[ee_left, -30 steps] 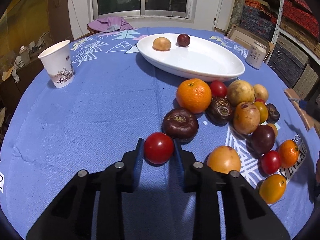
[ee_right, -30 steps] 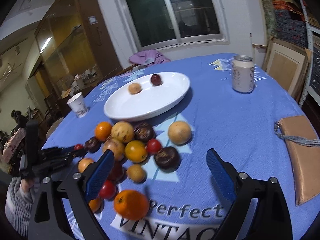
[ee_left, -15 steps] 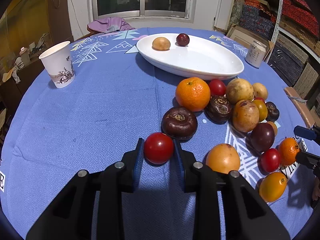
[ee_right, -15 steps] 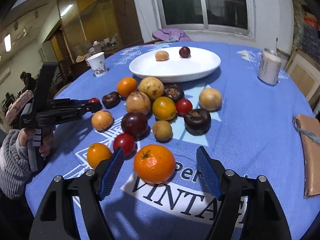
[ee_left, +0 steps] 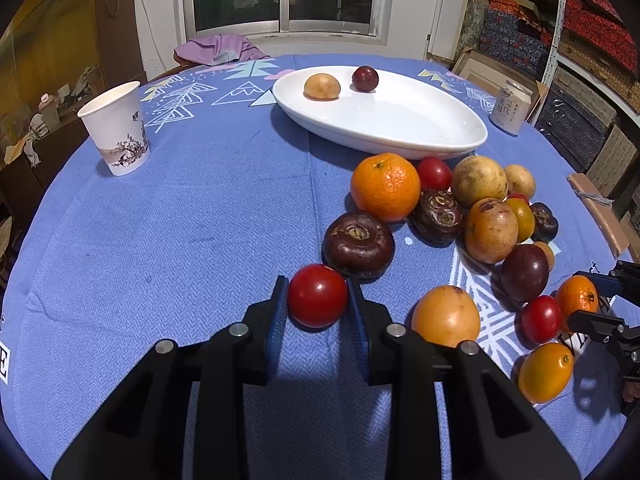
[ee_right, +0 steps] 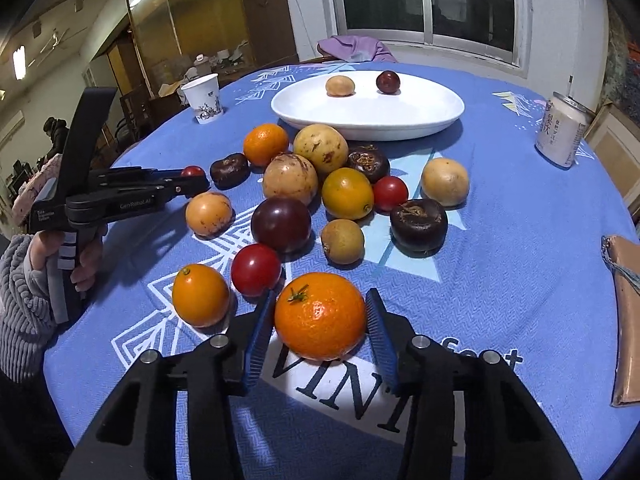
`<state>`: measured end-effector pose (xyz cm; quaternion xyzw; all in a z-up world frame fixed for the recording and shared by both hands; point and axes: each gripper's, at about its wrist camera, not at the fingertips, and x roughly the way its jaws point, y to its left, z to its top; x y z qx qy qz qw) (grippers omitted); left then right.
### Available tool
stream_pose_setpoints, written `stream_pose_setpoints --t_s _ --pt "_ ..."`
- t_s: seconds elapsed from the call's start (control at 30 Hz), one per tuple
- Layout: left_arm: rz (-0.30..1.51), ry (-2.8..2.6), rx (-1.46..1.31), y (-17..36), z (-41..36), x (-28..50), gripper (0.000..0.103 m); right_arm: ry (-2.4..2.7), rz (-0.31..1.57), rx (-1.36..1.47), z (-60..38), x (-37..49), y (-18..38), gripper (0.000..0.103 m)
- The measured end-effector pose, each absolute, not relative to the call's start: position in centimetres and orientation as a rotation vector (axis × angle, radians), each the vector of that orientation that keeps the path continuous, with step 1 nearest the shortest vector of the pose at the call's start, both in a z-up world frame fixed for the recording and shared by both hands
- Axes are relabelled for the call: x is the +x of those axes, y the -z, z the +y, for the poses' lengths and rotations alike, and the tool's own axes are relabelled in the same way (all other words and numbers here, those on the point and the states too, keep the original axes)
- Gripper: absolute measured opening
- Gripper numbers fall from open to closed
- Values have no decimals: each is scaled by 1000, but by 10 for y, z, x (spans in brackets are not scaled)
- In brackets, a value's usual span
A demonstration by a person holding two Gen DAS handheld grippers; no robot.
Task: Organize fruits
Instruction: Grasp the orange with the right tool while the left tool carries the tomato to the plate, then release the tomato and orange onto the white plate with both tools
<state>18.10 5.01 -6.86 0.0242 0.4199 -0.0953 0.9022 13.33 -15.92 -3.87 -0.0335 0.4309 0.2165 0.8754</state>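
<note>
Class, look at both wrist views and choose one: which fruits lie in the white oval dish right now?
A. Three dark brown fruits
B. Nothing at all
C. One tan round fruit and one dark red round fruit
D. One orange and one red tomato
C: the white dish holds only a tan fruit and a dark red fruit near its far rim; all the other fruit sits on the blue cloth.

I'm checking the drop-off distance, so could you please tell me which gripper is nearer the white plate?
Left. The left gripper, clamping a red tomato, sits nearer the white plate; the right gripper, around an orange, lies beyond the pile.
</note>
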Motion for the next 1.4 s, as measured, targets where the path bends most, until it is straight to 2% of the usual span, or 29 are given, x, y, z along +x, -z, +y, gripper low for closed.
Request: stream_pose_setpoints --t_s 0.27,0.47,0.6,0.73,0.83,1.03,1.1,1.17,1.4 --pt "756 187 42 38 50 169 28 -422 833 59 -185 139 24 46" --pt "679 183 70 -24 32 211 28 -385 707 90 -195 183 -50 46" --pt "676 201 22 -44 18 255 28 -370 660 128 -186 239 -85 46" --pt "760 185 -2 -18 4 303 28 -336 730 145 -169 297 -63 46" --pt "814 185 6 7 -3 323 28 -311 821 167 -162 333 -26 46" --pt "863 184 43 36 -8 340 29 -286 899 124 -151 352 13 46" --pt "863 187 38 38 -6 341 36 -291 907 129 -150 352 16 48" --pt "849 173 39 37 -4 340 55 -294 903 137 -150 349 16 48" --pt "809 171 16 18 2 327 58 -308 829 169 -158 333 -10 48"
